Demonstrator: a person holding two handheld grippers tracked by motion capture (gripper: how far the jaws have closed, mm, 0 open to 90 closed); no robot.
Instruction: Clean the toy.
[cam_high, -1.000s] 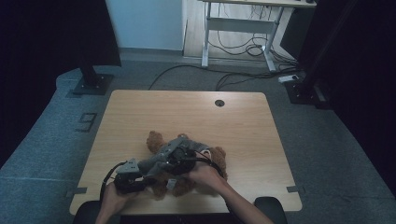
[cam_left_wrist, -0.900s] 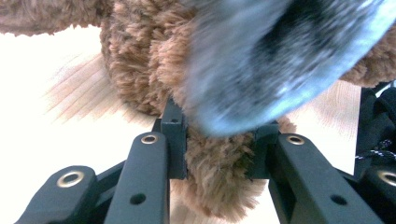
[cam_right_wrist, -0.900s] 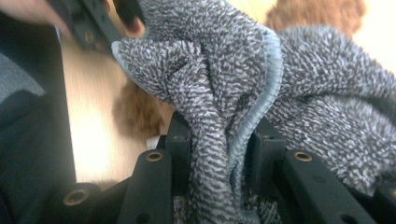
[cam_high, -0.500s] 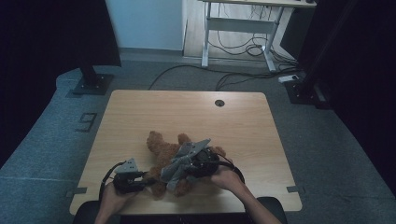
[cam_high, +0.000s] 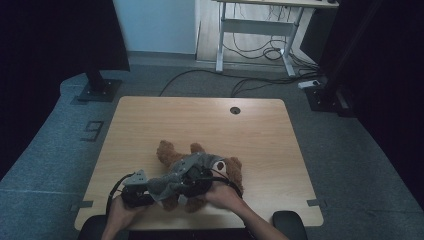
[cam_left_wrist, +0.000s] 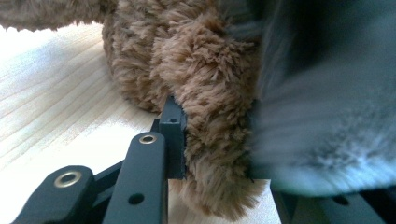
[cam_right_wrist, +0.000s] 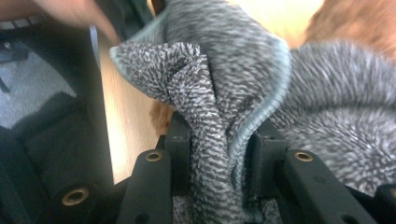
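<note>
pale wooden table (cam_high: 165, 125) on grey carpet (cam_high: 45, 155)

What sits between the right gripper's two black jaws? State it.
A bunched fold of the grey knitted cloth, pinched by the right gripper, seen in the right gripper view.

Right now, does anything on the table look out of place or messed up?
The grey knit garment is bunched and twisted over the teddy bear, not sitting straight. The right gripper pinches a crumpled fold of it, and the left gripper clamps a furry limb.
</note>
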